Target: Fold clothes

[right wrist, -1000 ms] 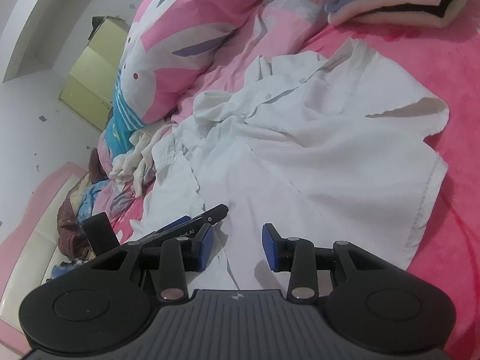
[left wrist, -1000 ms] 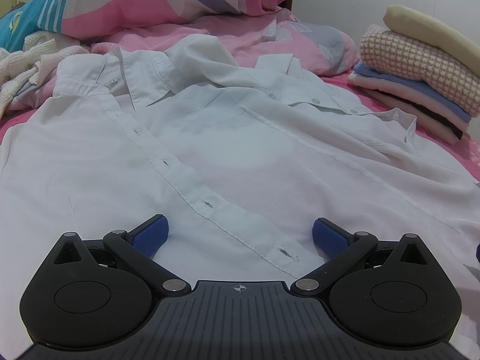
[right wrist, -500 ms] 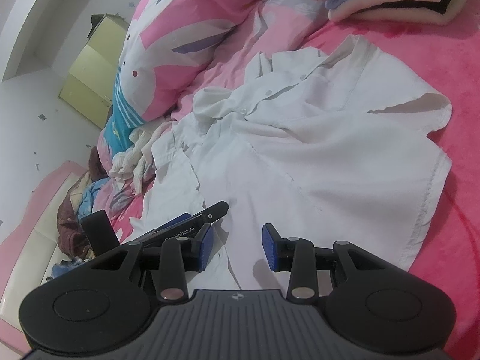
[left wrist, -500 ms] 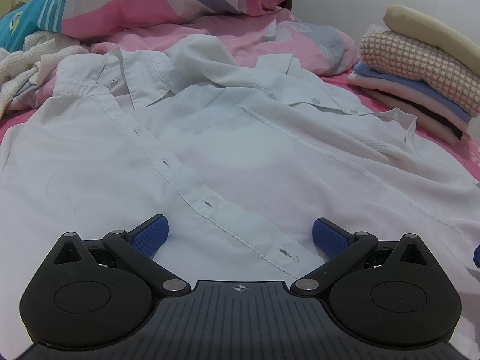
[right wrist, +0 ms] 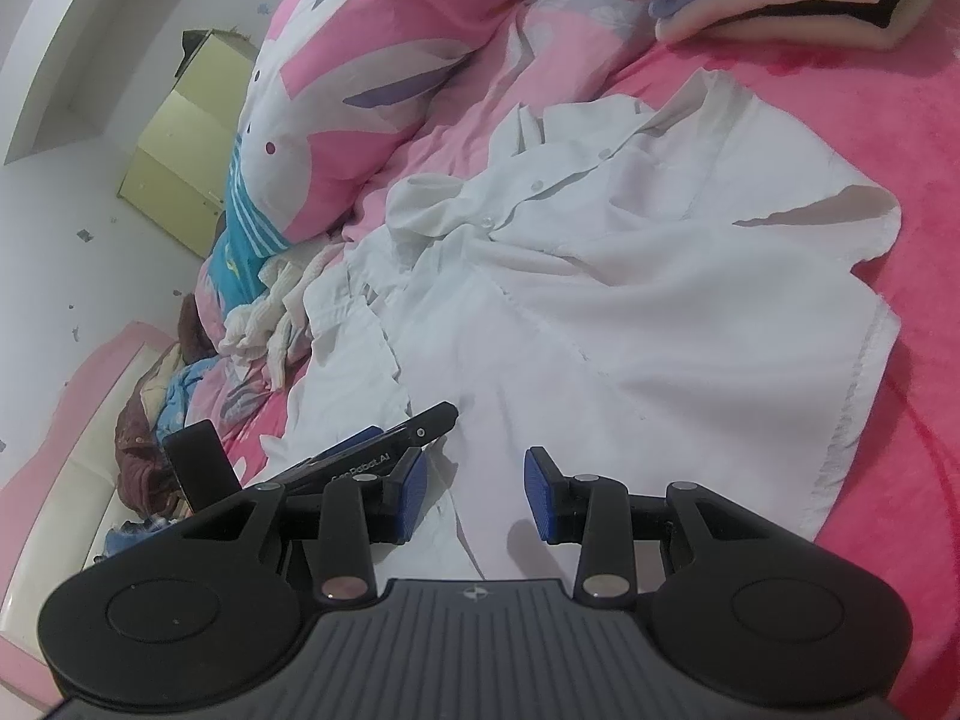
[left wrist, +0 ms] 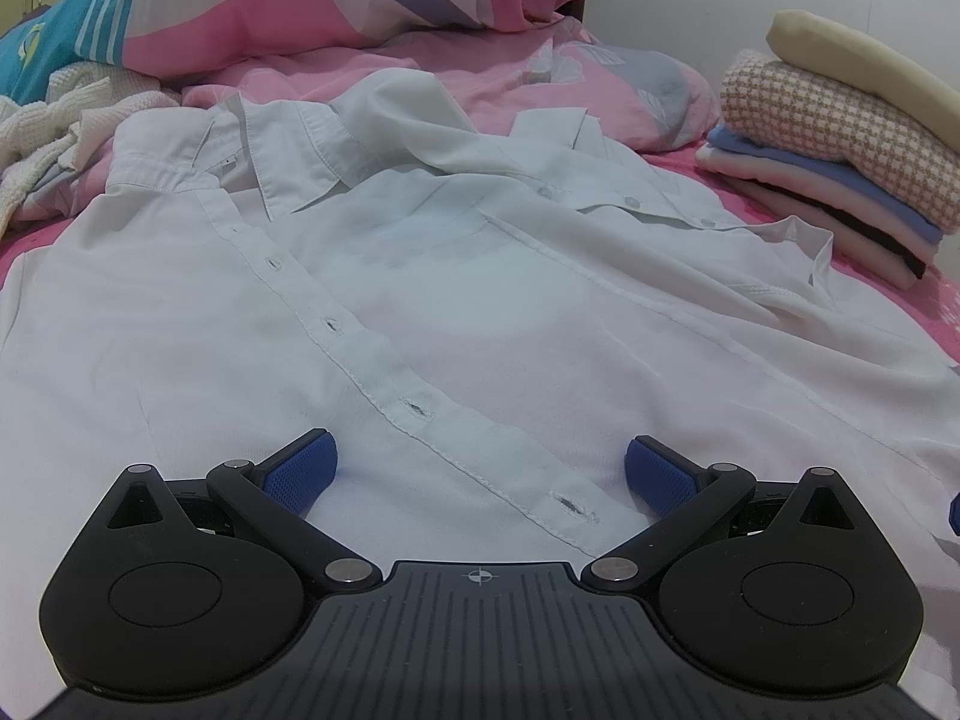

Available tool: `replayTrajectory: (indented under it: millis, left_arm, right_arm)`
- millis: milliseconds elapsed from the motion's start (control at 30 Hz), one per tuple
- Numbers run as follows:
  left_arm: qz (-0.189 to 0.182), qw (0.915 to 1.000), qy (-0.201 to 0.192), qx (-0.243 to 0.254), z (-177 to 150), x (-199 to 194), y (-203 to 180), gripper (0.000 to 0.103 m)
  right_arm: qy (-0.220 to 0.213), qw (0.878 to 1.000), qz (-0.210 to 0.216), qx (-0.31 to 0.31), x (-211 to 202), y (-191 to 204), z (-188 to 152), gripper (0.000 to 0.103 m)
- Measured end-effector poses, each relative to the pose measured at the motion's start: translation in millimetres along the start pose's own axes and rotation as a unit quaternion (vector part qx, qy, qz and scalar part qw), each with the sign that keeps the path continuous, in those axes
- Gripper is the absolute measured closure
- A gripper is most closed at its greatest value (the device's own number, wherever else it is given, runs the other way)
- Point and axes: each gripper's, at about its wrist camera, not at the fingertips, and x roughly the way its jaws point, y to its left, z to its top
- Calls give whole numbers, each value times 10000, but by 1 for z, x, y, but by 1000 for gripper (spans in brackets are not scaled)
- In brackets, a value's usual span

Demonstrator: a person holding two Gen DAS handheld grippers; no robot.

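A white button-up shirt lies spread front-up on the pink bed, with its collar far away and its placket running diagonally. My left gripper hovers low over the shirt's lower placket, its jaws wide open with a buttonhole between them and nothing pinched. In the right wrist view the same shirt fills the middle, one short sleeve out to the right. My right gripper sits over the hem, its blue pads apart and nothing pressed between them. One of the left gripper's black fingers lies just left of it.
A stack of folded clothes stands at the far right of the bed. A pink patterned duvet is heaped behind the collar. A white knit garment lies at the left, with more crumpled clothes near the bed's edge.
Hardly anything differs. A sliver of blue pad now shows at the right edge of the left wrist view, and the shirt sits slightly shifted in the right wrist view.
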Motion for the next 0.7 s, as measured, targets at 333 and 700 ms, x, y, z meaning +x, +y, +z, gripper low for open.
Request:
replayTrajectory:
  millis: [333, 700]
  left_arm:
    - [1, 10000, 0, 1, 0, 0, 0, 0]
    - [2, 10000, 0, 0, 0, 0, 0, 0]
  right_arm:
    - [0, 10000, -3, 34, -2, -2, -1, 64]
    - [20, 10000, 38, 35, -2, 0, -2, 64]
